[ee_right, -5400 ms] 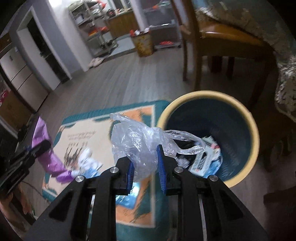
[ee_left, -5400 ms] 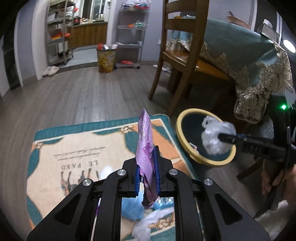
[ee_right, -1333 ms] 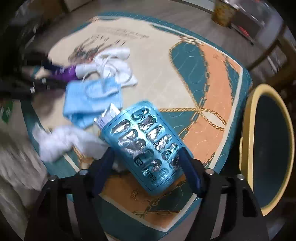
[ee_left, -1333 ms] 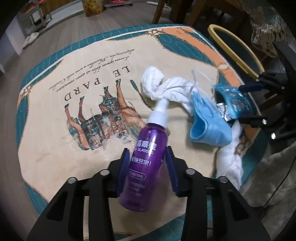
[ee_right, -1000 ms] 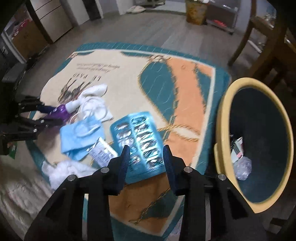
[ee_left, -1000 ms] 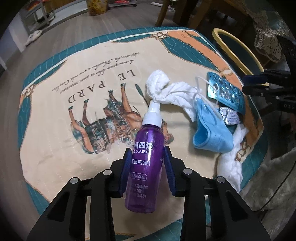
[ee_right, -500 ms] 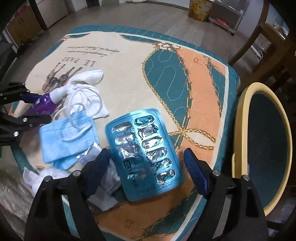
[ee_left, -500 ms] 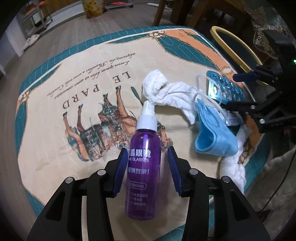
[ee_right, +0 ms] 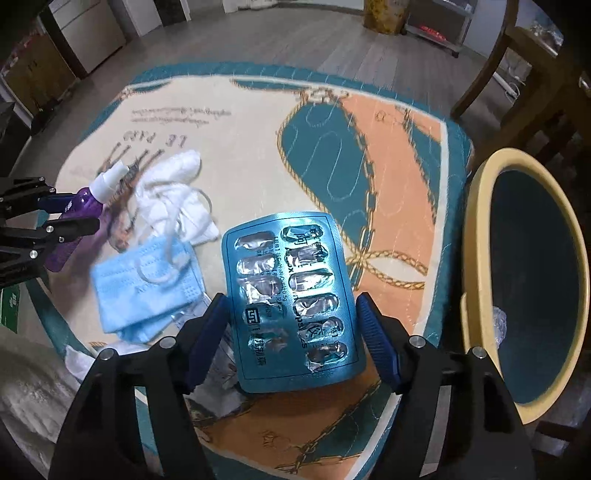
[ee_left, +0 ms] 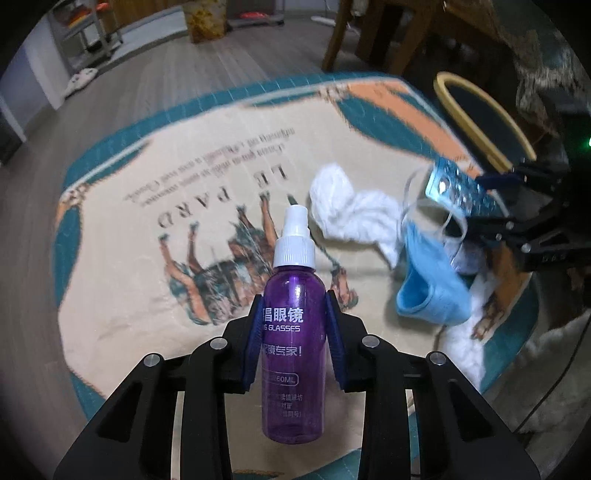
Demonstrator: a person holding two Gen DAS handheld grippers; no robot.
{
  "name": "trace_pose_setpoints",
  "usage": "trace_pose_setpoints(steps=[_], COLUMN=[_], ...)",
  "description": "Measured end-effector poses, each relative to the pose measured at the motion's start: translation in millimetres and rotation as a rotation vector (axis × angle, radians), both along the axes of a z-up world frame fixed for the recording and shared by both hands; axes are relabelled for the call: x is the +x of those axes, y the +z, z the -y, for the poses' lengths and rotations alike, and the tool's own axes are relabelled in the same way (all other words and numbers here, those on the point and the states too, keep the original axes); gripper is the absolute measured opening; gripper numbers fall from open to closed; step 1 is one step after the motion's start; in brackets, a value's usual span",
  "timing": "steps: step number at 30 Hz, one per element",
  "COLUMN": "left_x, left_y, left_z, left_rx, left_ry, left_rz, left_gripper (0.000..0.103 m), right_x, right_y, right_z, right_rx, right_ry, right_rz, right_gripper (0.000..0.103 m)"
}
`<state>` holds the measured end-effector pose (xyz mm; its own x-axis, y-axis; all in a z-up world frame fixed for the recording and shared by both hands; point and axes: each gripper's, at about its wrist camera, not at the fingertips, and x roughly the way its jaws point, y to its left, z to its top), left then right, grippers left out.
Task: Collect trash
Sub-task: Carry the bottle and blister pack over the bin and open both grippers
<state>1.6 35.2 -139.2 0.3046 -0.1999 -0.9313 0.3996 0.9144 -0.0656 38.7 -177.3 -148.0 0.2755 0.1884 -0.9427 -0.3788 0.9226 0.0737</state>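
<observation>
My left gripper [ee_left: 294, 310] is shut on a purple spray bottle [ee_left: 293, 332] with a white nozzle, held just above the rug; the bottle also shows in the right wrist view [ee_right: 79, 210]. My right gripper [ee_right: 291, 314] is shut on the edges of a blue blister pack [ee_right: 291, 295], lifted off the rug; the pack also shows in the left wrist view [ee_left: 456, 188]. A blue face mask [ee_right: 146, 284] and a white cloth [ee_right: 177, 199] lie on the rug between the grippers. The yellow-rimmed bin [ee_right: 476, 236] stands to the right of the rug.
A patterned rug [ee_right: 258, 122] covers the wooden floor. More white tissue [ee_left: 476, 332] lies at the rug's near edge. Wooden chair legs [ee_right: 484, 77] stand behind the bin. A second small bin [ee_left: 205, 22] and shelves stand far across the floor.
My left gripper has closed onto the purple bottle and raised it a little. My right gripper has closed onto the blister pack and lifted it off the rug.
</observation>
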Motion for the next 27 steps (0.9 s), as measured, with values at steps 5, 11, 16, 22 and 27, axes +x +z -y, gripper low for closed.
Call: trace_pose_setpoints(steps=[5,11,16,22,27], left_x=[-4.2,-0.2,11.7,14.7,25.7], left_y=[34.9,74.8,104.4,120.2,117.6], left_z=[-2.5,23.0,50.2,102.0,146.5], left_rx=[-0.053,-0.072,-0.176,-0.209,-0.231], left_ry=[0.038,0.054,0.101,0.02,-0.053], left_rz=[0.086,0.17,0.232,0.279,0.28], left_gripper=[0.034,0.034,0.034,0.034,0.034], right_x=[-1.3,-2.7,-0.2,-0.3,6.4], right_y=[26.9,60.3,85.5,99.1,94.1], right_z=[13.8,37.1,60.7,108.2,160.2], right_rx=[0.043,0.099,0.181,0.237,0.228], right_ry=[-0.048,-0.138,-0.213,-0.305,-0.427], right_rz=[0.06,0.131,0.177,0.198,0.198], right_gripper=[0.07,0.07,0.07,0.07,0.07])
